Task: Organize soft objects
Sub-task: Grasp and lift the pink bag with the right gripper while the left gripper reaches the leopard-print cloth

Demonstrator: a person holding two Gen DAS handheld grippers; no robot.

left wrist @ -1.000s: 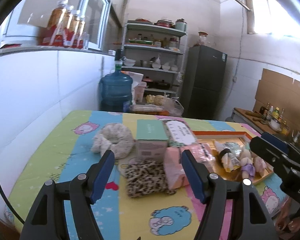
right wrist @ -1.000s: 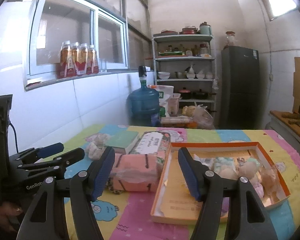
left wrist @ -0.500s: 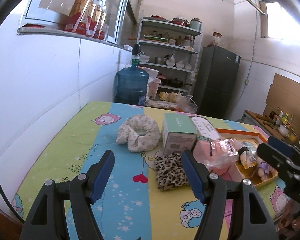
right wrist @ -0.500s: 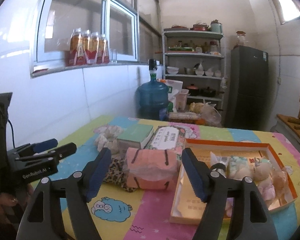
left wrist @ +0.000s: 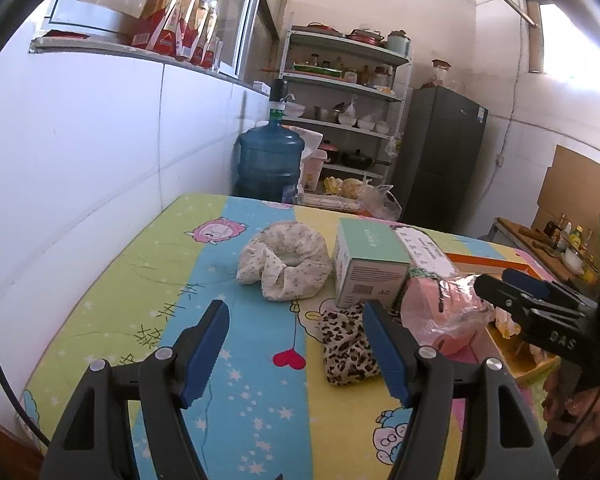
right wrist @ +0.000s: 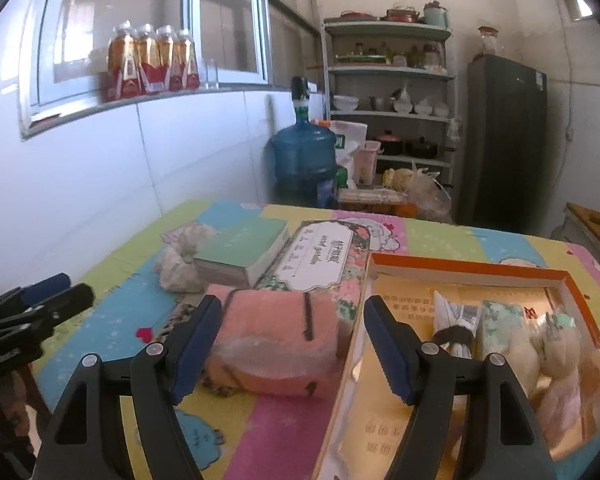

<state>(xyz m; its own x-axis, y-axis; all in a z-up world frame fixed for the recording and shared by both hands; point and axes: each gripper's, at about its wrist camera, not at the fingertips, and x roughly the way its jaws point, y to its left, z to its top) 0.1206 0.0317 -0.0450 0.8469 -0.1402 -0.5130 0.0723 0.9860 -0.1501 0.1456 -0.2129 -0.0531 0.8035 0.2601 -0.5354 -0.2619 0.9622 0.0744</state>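
My left gripper [left wrist: 295,312] hangs open over the cartoon-print tablecloth [left wrist: 172,280], nothing between its fingers. Ahead of it lies a cream floral cloth ring [left wrist: 284,264]; a leopard-print cloth [left wrist: 346,344] lies by its right finger. My right gripper [right wrist: 293,308] is open, and a pink towel in clear wrap [right wrist: 276,340] lies just ahead, framed by its fingers but untouched. Behind the towel stand a green box [right wrist: 240,252] and a floral box [right wrist: 324,260]. An orange-rimmed tray [right wrist: 460,270] to the right holds several plush toys [right wrist: 556,356].
A white tiled wall [left wrist: 80,168] runs along the table's left side. Beyond the far edge stand a blue water jug [left wrist: 270,164], a metal shelf [left wrist: 340,92] and a dark fridge [left wrist: 440,160]. A hand holds the right gripper's body [left wrist: 540,320].
The left view has swung left, so the cream cloth ring now lies ahead. The right gripper has come down closer to the pink towel, and its jaws stand a little wider.
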